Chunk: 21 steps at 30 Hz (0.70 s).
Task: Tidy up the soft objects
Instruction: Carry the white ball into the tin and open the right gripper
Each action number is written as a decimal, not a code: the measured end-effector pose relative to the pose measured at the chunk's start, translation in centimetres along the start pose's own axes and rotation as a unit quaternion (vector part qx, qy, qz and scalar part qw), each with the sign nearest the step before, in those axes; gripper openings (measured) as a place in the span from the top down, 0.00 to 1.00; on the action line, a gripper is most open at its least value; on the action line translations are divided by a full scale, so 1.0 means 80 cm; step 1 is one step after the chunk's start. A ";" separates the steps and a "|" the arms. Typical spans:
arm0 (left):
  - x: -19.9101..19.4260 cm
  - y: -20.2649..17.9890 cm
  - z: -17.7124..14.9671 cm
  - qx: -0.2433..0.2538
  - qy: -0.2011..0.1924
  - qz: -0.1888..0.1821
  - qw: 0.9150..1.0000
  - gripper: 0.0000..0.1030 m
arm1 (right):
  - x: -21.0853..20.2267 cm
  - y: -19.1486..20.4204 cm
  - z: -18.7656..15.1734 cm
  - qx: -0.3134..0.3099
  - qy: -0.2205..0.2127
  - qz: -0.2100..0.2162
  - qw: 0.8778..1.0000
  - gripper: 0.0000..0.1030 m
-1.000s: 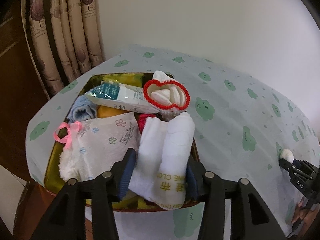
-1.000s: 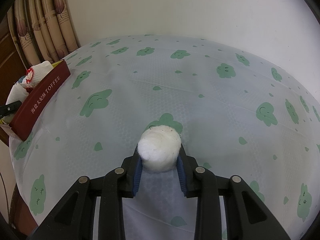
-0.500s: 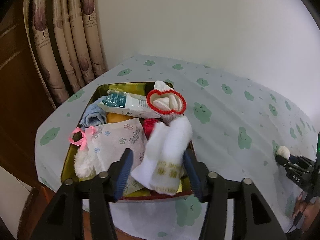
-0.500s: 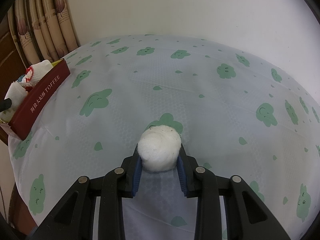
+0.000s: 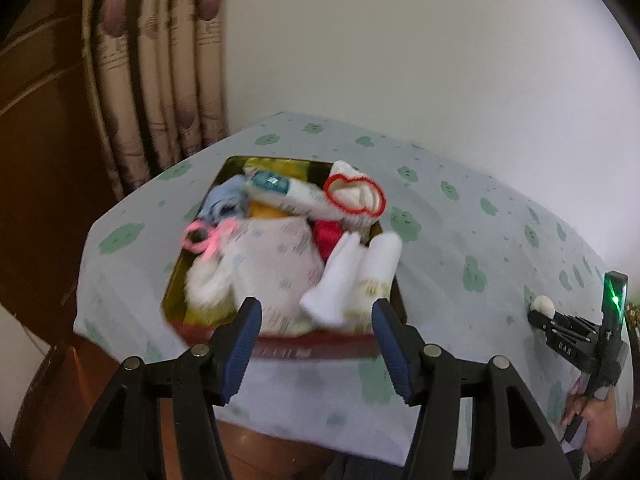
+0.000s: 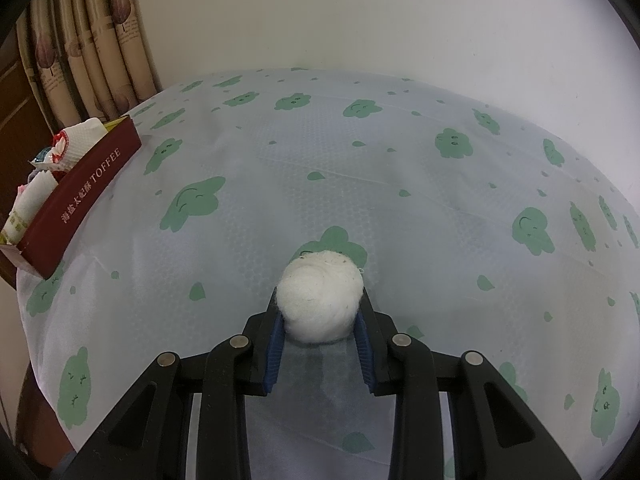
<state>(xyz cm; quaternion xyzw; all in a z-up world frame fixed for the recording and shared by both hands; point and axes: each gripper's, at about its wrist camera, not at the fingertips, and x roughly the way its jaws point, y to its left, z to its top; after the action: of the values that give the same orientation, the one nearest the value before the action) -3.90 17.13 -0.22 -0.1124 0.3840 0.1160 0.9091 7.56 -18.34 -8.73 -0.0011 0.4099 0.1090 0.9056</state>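
While clamped between the closed jaws of the right gripper, the white ball sits low over the table, well right of the tin; left gripper, released and empty, hangs nearer the tin, packed with socks, pouch, tube

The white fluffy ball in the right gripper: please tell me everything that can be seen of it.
The white fluffy ball is round and looks like wool or cotton, with loose fibres and a few dark specks on its surface. The right gripper is shut on it: the blue pads press its two sides, and its top pokes out beyond the fingertips. It is held over the tablecloth with green cloud prints, far from the red TOFFEE tin. Whether it touches the cloth is unclear.
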 end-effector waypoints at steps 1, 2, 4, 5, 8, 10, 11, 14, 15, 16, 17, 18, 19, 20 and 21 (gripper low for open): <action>-0.005 0.003 -0.005 -0.005 -0.001 -0.002 1.000 0.43 | 0.000 -0.001 0.000 0.000 0.001 0.001 1.000 0.71; -0.010 0.004 -0.010 -0.010 -0.002 -0.003 1.000 0.43 | 0.000 -0.001 0.001 0.002 0.003 0.002 1.000 0.71; -0.018 0.009 -0.019 -0.021 0.000 -0.007 1.000 0.43 | -0.001 -0.004 0.002 0.011 0.007 0.008 1.000 0.72; -0.021 0.010 -0.024 -0.025 0.003 -0.013 1.000 0.43 | -0.002 -0.005 0.003 0.017 0.008 0.011 1.000 0.72; -0.025 0.011 -0.035 -0.025 0.010 -0.024 0.999 0.43 | -0.006 -0.008 0.006 0.031 0.014 0.022 0.999 0.73; -0.026 0.005 -0.040 -0.018 0.011 -0.022 1.000 0.43 | -0.016 -0.007 0.011 0.038 0.008 0.030 0.999 0.73; -0.027 0.002 -0.041 -0.012 0.007 -0.018 1.000 0.43 | -0.022 -0.004 0.015 0.036 0.004 0.031 0.999 0.73; -0.030 -0.006 -0.041 0.003 -0.002 0.000 1.000 0.43 | -0.045 0.011 0.032 0.024 -0.010 0.041 0.999 0.73; -0.032 -0.007 -0.042 0.004 -0.007 0.002 1.000 0.43 | -0.053 0.019 0.040 0.021 -0.015 0.049 0.998 0.73; -0.033 -0.005 -0.042 0.003 -0.011 0.005 1.000 0.43 | -0.062 0.031 0.051 0.015 -0.021 0.062 0.998 0.73; -0.035 -0.003 -0.042 0.002 -0.016 0.009 1.000 0.43 | -0.068 0.041 0.059 0.009 -0.025 0.073 0.997 0.73; -0.036 -0.001 -0.041 0.001 -0.021 0.015 1.000 0.43 | -0.077 0.060 0.072 -0.001 -0.031 0.089 0.996 0.73; -0.036 0.001 -0.041 0.001 -0.022 0.018 1.000 0.43 | -0.081 0.075 0.080 -0.009 -0.035 0.101 0.994 0.73; -0.035 0.004 -0.040 0.000 -0.023 0.022 1.000 0.43 | -0.084 0.090 0.089 -0.017 -0.036 0.116 0.993 0.73; -0.035 0.007 -0.040 -0.004 -0.023 0.022 0.999 0.43 | -0.087 0.116 0.102 -0.029 -0.035 0.139 0.989 0.73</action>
<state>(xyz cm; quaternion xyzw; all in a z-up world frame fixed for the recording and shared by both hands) -8.12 16.33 -0.44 -0.1046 0.3654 0.1404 0.9143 7.34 -9.89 2.68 0.0340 0.3706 0.2458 0.8950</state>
